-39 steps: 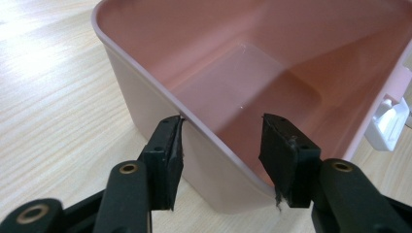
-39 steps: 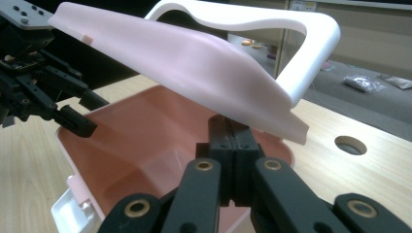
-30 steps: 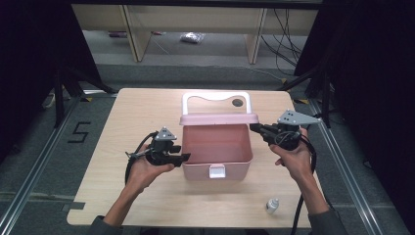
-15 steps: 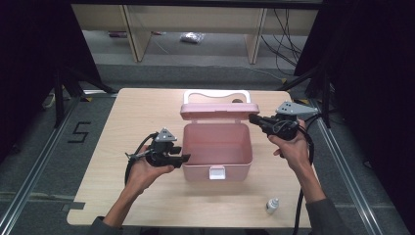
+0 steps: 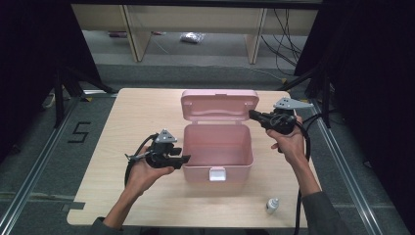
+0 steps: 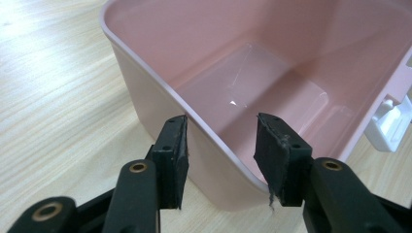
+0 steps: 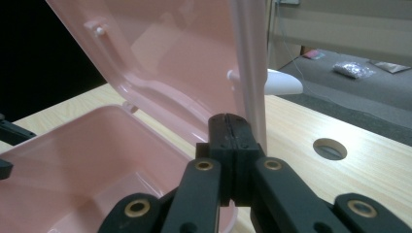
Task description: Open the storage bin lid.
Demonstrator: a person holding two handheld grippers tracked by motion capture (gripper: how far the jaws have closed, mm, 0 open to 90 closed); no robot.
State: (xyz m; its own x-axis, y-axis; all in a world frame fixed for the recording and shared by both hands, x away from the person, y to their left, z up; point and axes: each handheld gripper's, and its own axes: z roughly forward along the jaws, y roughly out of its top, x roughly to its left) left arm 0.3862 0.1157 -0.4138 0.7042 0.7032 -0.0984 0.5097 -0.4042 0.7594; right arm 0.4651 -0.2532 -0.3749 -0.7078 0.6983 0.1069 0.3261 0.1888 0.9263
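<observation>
The pink box (image 5: 218,152) stood open and empty, its inside free for my grippers. Its raised lid (image 5: 219,105) walled off the far side. Bare table (image 5: 132,115) lay left; a small bottle (image 5: 272,205) stood near right.

Past twelve o'clock of the table (image 5: 122,196), a small packet (image 5: 192,37) on the floor was too blurred to identify. At five o'clock of the pink box (image 5: 218,147), a little bottle (image 5: 272,205) stood too small for any label to be read. Both of the person's forearms were cut off by the lower edge. In the left gripper view the box's white latch (image 6: 391,124) ran off the edge at three o'clock. In the right gripper view the raised lid (image 7: 170,53) hid most of its white handle (image 7: 282,82).
</observation>
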